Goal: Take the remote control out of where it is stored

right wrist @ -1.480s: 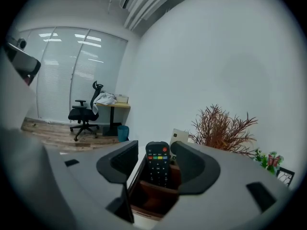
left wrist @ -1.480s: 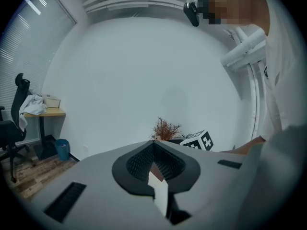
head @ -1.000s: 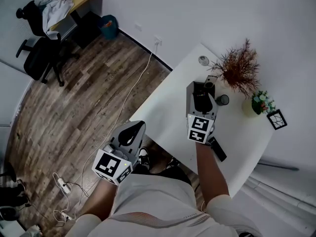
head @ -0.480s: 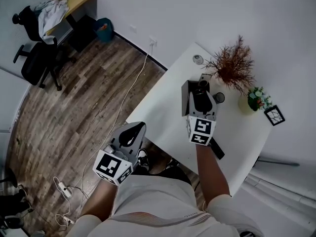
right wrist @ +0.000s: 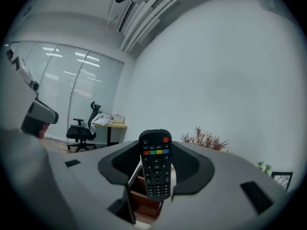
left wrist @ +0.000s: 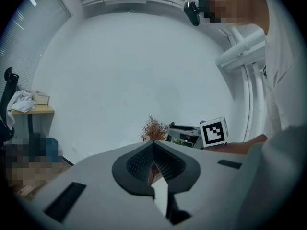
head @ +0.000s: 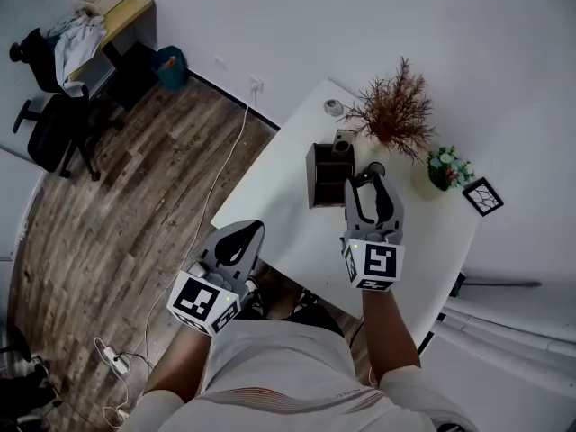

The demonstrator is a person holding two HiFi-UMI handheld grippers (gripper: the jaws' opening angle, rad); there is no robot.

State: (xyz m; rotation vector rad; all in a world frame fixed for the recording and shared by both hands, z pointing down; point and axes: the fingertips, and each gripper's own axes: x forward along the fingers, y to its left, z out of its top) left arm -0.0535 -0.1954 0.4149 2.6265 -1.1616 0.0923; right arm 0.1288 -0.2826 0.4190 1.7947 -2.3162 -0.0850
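Note:
A black remote control (right wrist: 155, 169) with coloured buttons stands upright between the jaws of my right gripper (right wrist: 156, 150). The jaws have just closed a little and are shut on it. In the head view the right gripper (head: 370, 187) holds the remote control (head: 367, 205) above the white table (head: 288, 205), just right of the brown organizer box (head: 326, 175). Under the remote, the box (right wrist: 144, 198) shows its open compartments. My left gripper (head: 243, 234) is shut and empty, off the table's near-left edge over the wooden floor. Its pads (left wrist: 144, 159) meet at the tip.
A dried reddish plant (head: 394, 115), a small flower pot (head: 441, 167), a black wire frame (head: 484, 196) and a small cup (head: 335, 108) stand along the table's far side. An office chair (head: 49, 124) and a desk (head: 112, 12) stand far left. A cable (head: 225, 165) crosses the floor.
My right gripper has risen and drawn back toward me with the remote, out of the organizer box. The left gripper has barely shifted.

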